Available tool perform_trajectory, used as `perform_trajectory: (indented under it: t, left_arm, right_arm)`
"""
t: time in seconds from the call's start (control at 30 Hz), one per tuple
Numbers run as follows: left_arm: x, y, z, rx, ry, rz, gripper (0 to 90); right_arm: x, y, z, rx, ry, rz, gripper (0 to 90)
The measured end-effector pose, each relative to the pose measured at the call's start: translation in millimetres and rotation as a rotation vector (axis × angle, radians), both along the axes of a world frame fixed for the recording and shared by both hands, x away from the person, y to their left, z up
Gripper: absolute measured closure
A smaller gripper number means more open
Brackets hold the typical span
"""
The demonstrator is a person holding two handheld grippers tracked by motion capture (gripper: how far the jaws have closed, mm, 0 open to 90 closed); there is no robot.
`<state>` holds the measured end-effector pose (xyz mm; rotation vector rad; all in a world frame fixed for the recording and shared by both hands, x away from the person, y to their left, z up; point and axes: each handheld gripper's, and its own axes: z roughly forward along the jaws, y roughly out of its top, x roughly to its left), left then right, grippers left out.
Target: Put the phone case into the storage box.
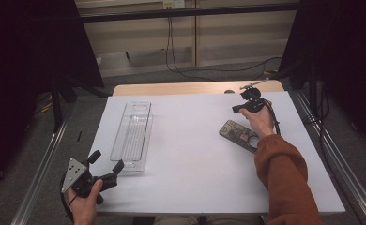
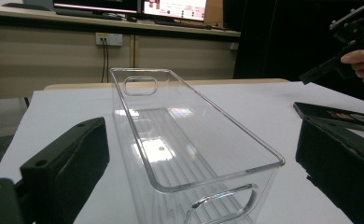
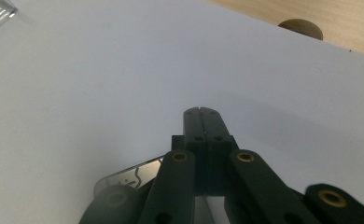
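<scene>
— Start at the left gripper (image 1: 107, 165): how do its fingers stand?

— Spread wide, holding nothing. In the left gripper view one black finger (image 2: 68, 163) sits at each side, and the near end of the clear plastic bin (image 2: 189, 140) stands between and just ahead of them, not touching either. Its cut-out handle faces the fingers, and the ribbed floor runs away from them.

— And the right gripper (image 1: 238, 108)?

— Its fingers (image 3: 201, 123) are pressed together, tips meeting over the bare white table cover (image 3: 101, 70), pinching nothing. The hand holds it above the table's far right part.

— What lies nearest those closed fingers?

— A flat dark patterned case (image 1: 240, 135), like a phone case with a round hole, lies just behind and under them, beside the wrist of the orange sleeve (image 1: 284, 173). A corner of it shows below the fingers in the right gripper view.

— Any writing to read?

— None legible; the case's print is too small, and the monitor screens (image 2: 173, 8) beyond the bin are blurred.

— Farther out?

— A round brown knob (image 3: 301, 28) on the wooden table edge beyond the fingertips.
</scene>
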<state>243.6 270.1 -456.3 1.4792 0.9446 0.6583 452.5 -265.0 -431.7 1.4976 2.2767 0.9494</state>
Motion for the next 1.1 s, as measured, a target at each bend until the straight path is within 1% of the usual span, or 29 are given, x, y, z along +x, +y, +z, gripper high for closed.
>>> perform_trajectory:
  t: [0.03,0.07,0.1,0.17,0.2,0.23,0.27,0.3,0.33,0.37,0.4,0.43,0.47,0.5,0.53,0.57,0.67,0.73,0.77,0.8,0.83,0.87,0.9,0.93,0.97,1.07,1.1]
  left_arm:
    - [-0.1,-0.1,0.1,0.0,-0.001,0.0,2.8]
    - [-0.5,0.0,0.6,0.012,-0.004,0.007,2.8]
    - [-0.5,0.0,0.6,0.012,-0.004,0.007,2.8]
    - [-0.4,-1.0,0.7,0.011,-0.001,-0.001,2.8]
    - [-0.5,-1.7,0.6,0.006,-0.001,-0.004,2.8]
    - [-0.7,-1.7,0.7,0.013,0.001,-0.003,2.8]
    - [-0.7,-1.7,0.7,0.013,0.001,-0.003,2.8]
    - [-0.6,-1.8,0.7,0.012,0.001,-0.004,2.8]
    - [-0.7,-1.0,0.7,0.015,0.002,-0.002,2.8]
    - [-0.7,-0.7,0.6,0.015,0.003,0.0,2.8]
    - [-0.7,-0.4,0.4,0.014,0.003,0.003,2.8]
    - [-0.5,-0.3,0.0,0.01,-0.001,0.0,2.8]
    - [-0.7,-0.2,0.1,0.011,0.0,0.001,2.8]
    - [-1.0,-0.4,0.4,0.013,-0.002,0.004,2.8]
    - [-0.8,-0.6,0.4,0.009,-0.004,-0.007,2.8]
    - [-0.7,-0.8,0.4,0.011,-0.005,-0.008,2.8]
    - [-0.8,-1.0,0.2,0.011,0.0,0.001,2.8]
    - [-0.9,-0.9,0.2,0.012,0.0,0.004,2.8]
    - [-0.8,-0.7,0.3,0.013,-0.001,0.0,2.8]
    - [-0.9,-0.7,0.3,0.012,-0.002,0.0,2.8]
    - [-0.9,-0.7,0.3,0.013,-0.002,-0.001,2.8]
    - [-0.9,-0.7,0.3,0.013,-0.002,-0.001,2.8]
    - [-0.8,-0.7,0.2,0.013,-0.002,-0.001,2.8]
    - [-0.9,-0.7,0.3,0.013,-0.003,0.0,2.8]
    - [-0.8,-0.5,0.4,0.012,-0.003,-0.006,2.8]
    - [-0.8,-1.5,0.4,0.013,-0.003,-0.009,2.7]
    - [-0.8,-1.7,0.3,0.014,-0.002,-0.011,2.8]
  right_arm:
    - [0.0,0.0,0.0,0.0,0.0,0.0,90.0]
    - [3.1,0.2,-7.6,-0.017,0.011,-0.01,90.0]
    - [3.1,0.2,-7.6,-0.017,0.011,-0.01,90.0]
    - [5.6,0.0,-15.1,-0.022,0.016,-0.022,90.0]
    - [7.1,2.3,-19.1,-0.044,0.029,-0.039,90.0]
    - [7.1,2.3,-19.1,-0.044,0.029,-0.039,90.0]
    - [9.1,4.2,-22.3,-0.04,0.023,-0.036,90.0]
    - [9.1,4.2,-22.3,-0.04,0.023,-0.036,90.0]
    - [9.1,5.3,-23.1,-0.052,0.034,-0.038,90.0]
    - [9.8,6.2,-25.1,-0.061,0.033,-0.031,90.0]
    - [9.2,7.7,-25.9,-0.063,0.049,-0.042,90.0]
    - [9.8,8.2,-27.9,-0.076,0.046,-0.037,90.0]
    - [9.6,8.6,-29.6,-0.084,0.057,-0.034,90.0]
    - [9.5,9.4,-30.9,-0.086,0.061,-0.036,90.0]
    - [9.9,10.1,-32.9,-0.087,0.055,-0.029,90.0]
    - [9.6,11.9,-34.4,-0.091,0.064,-0.026,90.0]
    - [9.6,15.3,-35.8,-0.1,0.07,-0.026,90.0]
    - [9.9,17.1,-36.8,-0.112,0.06,-0.019,90.0]
    - [9.6,17.9,-36.8,-0.109,0.063,-0.025,90.0]
    - [9.2,17.6,-37.2,-0.106,0.069,-0.018,90.0]
    - [9.3,17.4,-38.0,-0.117,0.069,-0.011,90.0]
    - [9.3,17.4,-38.0,-0.117,0.069,-0.011,90.0]
    - [8.4,18.3,-38.6,-0.13,0.085,-0.013,90.0]
    - [8.0,19.3,-39.8,-0.124,0.069,-0.011,90.0]
    - [7.1,19.9,-39.4,-0.125,0.073,-0.019,90.0]
    - [6.1,21.2,-39.2,-0.127,0.074,-0.011,90.0]
    - [5.9,22.1,-39.7,-0.121,0.068,-0.001,90.0]
